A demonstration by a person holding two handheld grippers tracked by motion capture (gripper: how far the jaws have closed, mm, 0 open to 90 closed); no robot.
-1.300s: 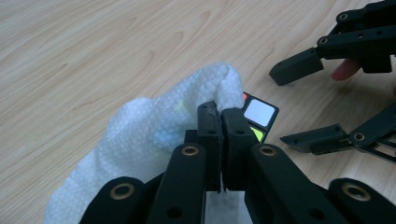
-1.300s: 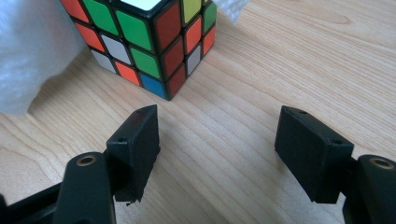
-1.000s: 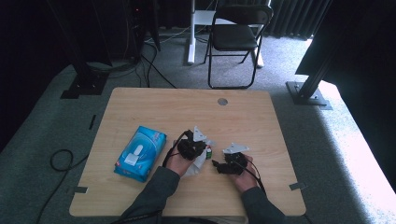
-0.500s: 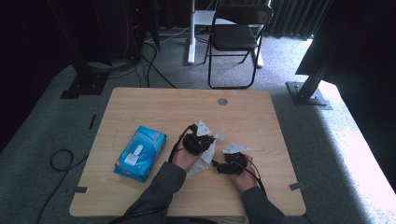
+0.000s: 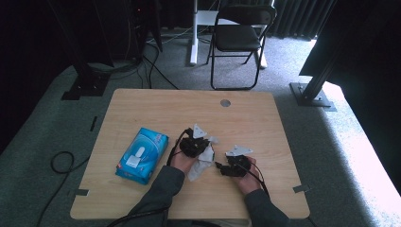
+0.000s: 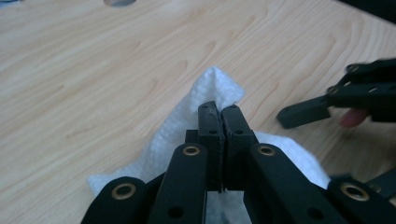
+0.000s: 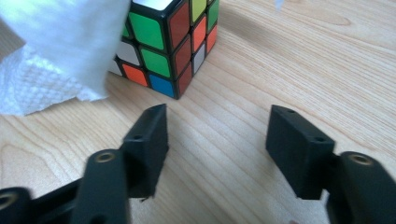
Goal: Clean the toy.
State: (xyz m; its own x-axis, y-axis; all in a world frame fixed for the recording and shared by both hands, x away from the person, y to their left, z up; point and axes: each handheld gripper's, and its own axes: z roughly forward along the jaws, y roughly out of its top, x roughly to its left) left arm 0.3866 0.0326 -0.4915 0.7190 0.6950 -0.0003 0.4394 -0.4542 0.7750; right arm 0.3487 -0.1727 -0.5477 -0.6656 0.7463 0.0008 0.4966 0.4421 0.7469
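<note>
My left gripper [image 6: 220,112] is shut on a white tissue [image 6: 187,126], with the sheet pinched between its pads and trailing onto the table. In the high view the left gripper [image 5: 206,147] sits at mid table with the tissue [image 5: 200,165] hanging by it. A colourful puzzle cube [image 7: 173,42] stands on the wood, partly draped by the tissue [image 7: 60,42]. My right gripper [image 7: 219,135] is open just short of the cube; its jaws have just been closing, with only bare table between them. The right gripper [image 5: 220,166] points left toward the tissue.
A blue tissue packet [image 5: 142,155] lies on the left part of the wooden table [image 5: 265,123]. A round cable hole [image 5: 225,102] is near the far edge. A folding chair [image 5: 239,38] stands beyond the table.
The left hand has shifted slightly with the tissue, first toward the far right, then back left. The right hand has stayed where it was.
</note>
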